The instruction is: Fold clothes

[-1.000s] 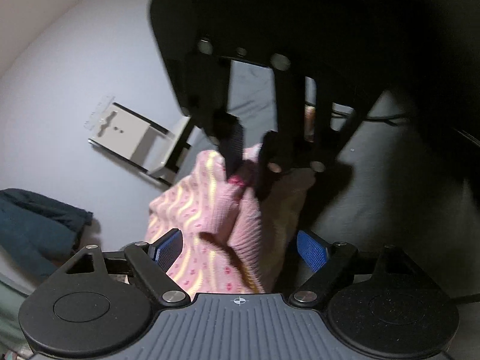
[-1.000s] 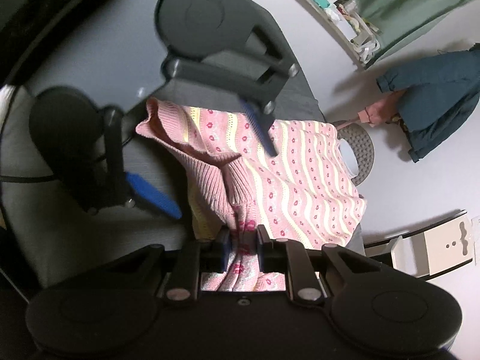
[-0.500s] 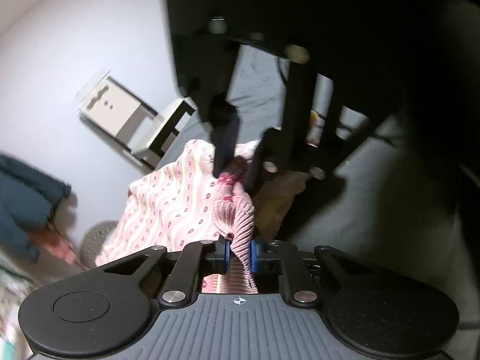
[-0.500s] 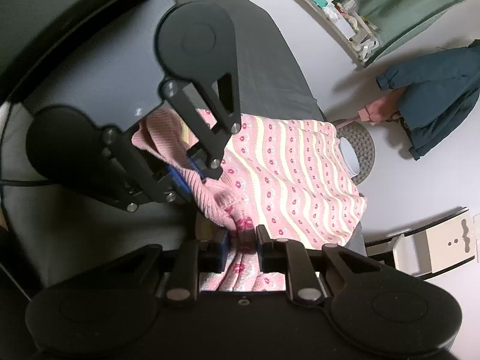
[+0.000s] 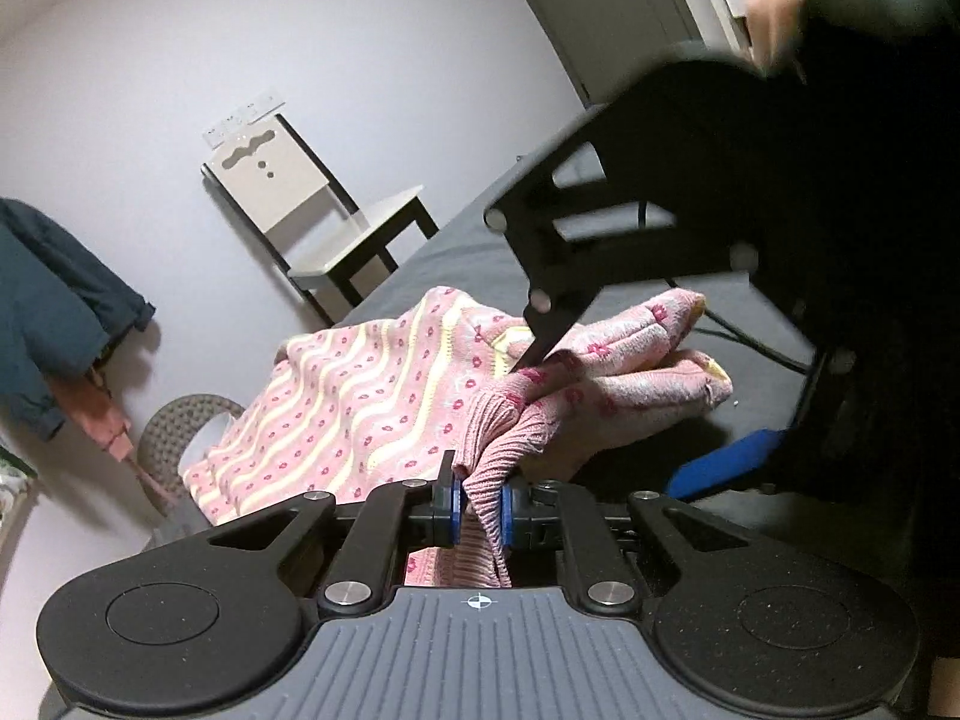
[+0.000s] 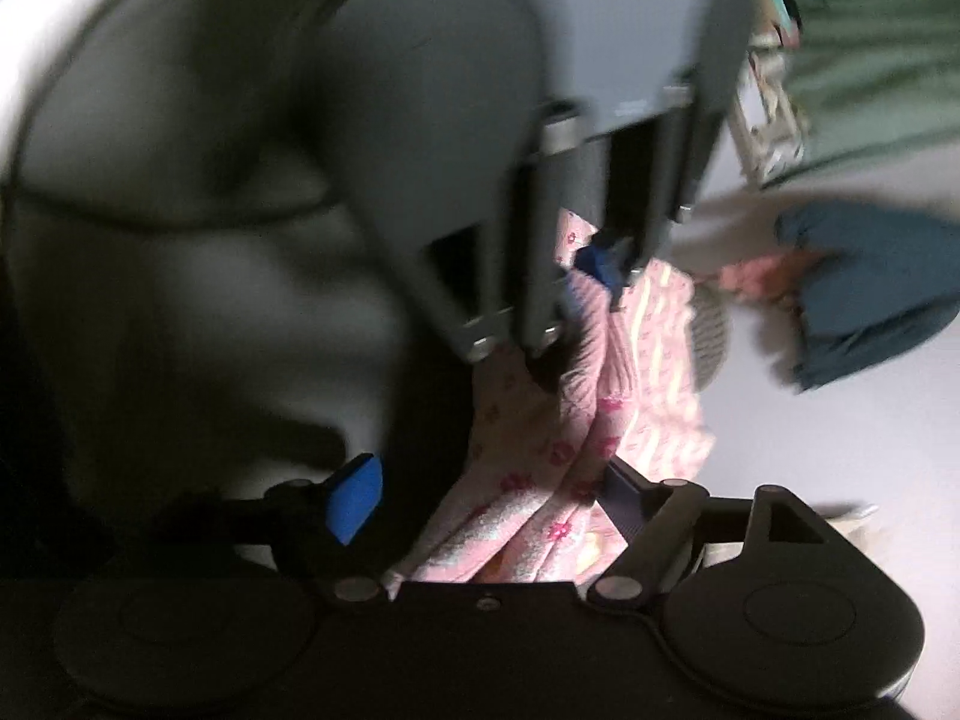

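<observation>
We're clamping the left gripper (image 5: 478,507) on the ribbed cuff of the pink sweater (image 5: 360,396); the blue pads (image 5: 454,510) are pinching the knit from both sides. The sweater is lying on the dark grey bed surface (image 5: 462,252), its striped, flower-dotted body draping off the far edge and one sleeve bunching up toward the right.

We're holding the right gripper (image 6: 486,495) with its jaws spread wide apart, blue pads well separated, and sweater fabric (image 6: 540,480) is running loose between them without being pinched. In the left wrist view, one black finger (image 5: 543,330) of it is touching the folded sleeve from above, the other blue pad (image 5: 729,462) sitting off to the side over the bed.

The right wrist view is motion-blurred; details are hard to resolve there.

Background: a white-and-black chair (image 5: 318,210) by the wall, a dark teal jacket (image 5: 54,300) hanging at left, and a round woven stool (image 5: 174,438) beside the bed.

We're finding no readable brands, labels or writing; the plates on the wall (image 5: 243,117) are too small to read.
</observation>
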{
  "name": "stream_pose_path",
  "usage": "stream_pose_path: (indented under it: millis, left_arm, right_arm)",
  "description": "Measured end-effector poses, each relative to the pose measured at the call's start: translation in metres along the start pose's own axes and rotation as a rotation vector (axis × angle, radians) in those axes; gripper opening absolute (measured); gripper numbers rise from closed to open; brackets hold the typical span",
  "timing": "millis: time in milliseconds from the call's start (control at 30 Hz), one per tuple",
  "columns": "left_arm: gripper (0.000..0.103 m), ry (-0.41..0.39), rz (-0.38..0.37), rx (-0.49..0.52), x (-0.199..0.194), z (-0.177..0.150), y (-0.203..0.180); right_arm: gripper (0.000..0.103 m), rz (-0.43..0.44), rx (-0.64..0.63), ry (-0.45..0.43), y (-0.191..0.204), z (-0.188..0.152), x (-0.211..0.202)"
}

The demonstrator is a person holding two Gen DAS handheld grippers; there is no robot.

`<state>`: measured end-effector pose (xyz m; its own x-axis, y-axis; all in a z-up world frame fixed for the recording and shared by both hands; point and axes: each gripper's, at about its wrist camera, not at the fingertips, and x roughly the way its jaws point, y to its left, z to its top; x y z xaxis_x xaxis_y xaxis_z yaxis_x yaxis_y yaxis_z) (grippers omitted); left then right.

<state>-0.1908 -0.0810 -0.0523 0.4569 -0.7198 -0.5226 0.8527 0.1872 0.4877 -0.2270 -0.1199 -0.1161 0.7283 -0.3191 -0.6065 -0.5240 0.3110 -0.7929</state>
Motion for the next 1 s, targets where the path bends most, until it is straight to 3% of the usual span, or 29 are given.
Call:
stream_pose_path:
  millis: [167,367,433,500,800,900,1000]
  left_arm:
    - [0.011,-0.008,0.0,-0.029,0.006,0.004,0.008]
    - [0.011,-0.016,0.005,-0.056,0.011,0.005,0.019]
    - [0.011,-0.02,0.009,-0.053,0.009,0.005,0.019]
    - [0.011,-0.027,0.014,-0.04,0.006,0.008,0.023]
    - [0.011,-0.116,0.09,0.133,-0.053,0.02,0.017]
    - [0.011,-0.137,0.08,0.184,-0.08,0.021,0.01]
    - [0.011,-0.167,0.012,0.193,-0.103,0.024,0.008]
  right_arm:
    - [0.073,-0.091,-0.044,0.038,0.006,0.002,0.013]
    - [0.04,-0.114,-0.013,0.074,-0.003,0.0,0.023]
    - [0.021,-0.125,-0.012,0.059,-0.005,0.0,0.02]
    - [0.017,-0.141,-0.012,0.039,-0.007,0.0,0.015]
    - [0.015,-0.161,0.014,-0.038,-0.038,0.008,-0.041]
    - [0.015,-0.127,-0.007,-0.058,-0.04,0.013,-0.065]
    - [0.015,-0.059,-0.02,-0.079,-0.038,0.019,-0.095]
